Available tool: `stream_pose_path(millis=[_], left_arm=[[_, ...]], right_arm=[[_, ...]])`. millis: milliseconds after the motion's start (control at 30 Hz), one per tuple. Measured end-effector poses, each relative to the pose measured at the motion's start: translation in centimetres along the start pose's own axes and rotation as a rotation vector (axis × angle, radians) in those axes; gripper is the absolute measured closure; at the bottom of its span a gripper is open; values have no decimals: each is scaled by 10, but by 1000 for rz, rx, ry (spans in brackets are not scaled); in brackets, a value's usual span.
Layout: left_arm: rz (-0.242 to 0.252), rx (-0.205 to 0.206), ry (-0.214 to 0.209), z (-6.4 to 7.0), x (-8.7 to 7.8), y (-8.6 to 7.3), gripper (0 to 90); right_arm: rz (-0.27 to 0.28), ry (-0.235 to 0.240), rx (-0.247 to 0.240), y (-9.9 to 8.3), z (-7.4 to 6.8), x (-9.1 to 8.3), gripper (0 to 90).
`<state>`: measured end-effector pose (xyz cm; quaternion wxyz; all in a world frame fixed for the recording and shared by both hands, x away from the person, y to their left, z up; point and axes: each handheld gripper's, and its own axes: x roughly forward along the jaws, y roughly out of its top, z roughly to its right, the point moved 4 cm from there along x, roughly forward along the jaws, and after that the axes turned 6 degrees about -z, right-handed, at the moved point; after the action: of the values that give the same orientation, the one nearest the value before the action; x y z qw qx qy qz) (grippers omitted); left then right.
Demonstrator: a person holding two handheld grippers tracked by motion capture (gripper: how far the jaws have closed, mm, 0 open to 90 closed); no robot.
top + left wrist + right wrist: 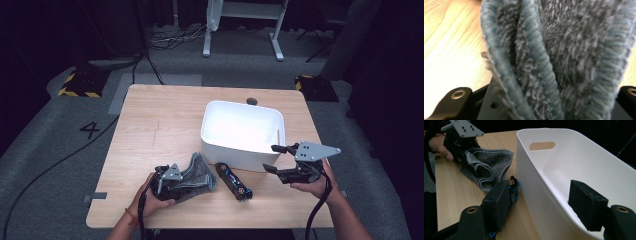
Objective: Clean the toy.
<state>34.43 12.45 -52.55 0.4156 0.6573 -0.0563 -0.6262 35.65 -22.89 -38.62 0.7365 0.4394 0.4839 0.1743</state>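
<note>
Clamping a folded grey towel (197, 176) near the front edge of the worktop (150, 125), the left gripper (167, 181) has its jaws closed on the cloth, whose plush pile and stitched hems bunch up between them in the left gripper view (554, 50); the towel lies just left of a small black and blue tool (233, 182) and close to the white tub (243, 131). It looks light, soft and limp, so it will likely sag and unfold when lifted; the doubled hem, thicker and firmer than the pile, seems the surest place to hold, and a bite through several layers should keep the folds together. The fabric is not slippery, yet a loose corner could drag over the tool or catch on the tub's rim. The right gripper (276, 159) hangs with jaws spread wide and nothing between them, straddling the tub's near wall (531, 195), one jaw outside and one over the bare interior.
</note>
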Motion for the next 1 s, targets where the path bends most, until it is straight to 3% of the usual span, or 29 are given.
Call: stream_pose_path(millis=[200,400,700,833,1000], left_arm=[[-2,4,0,0,0,0,666],[-4,4,6,1,0,0,666],[-2,5,7,1,0,0,666],[-2,9,10,1,0,0,666],[0,6,8,1,1,0,667]], right_arm=[[-12,40,13,-22,-20,4,308],[-60,101,43,-40,-37,28,294],[-92,164,23,-35,-60,55,289],[-117,169,21,-33,-67,67,281],[-164,140,21,-39,-71,79,275]])
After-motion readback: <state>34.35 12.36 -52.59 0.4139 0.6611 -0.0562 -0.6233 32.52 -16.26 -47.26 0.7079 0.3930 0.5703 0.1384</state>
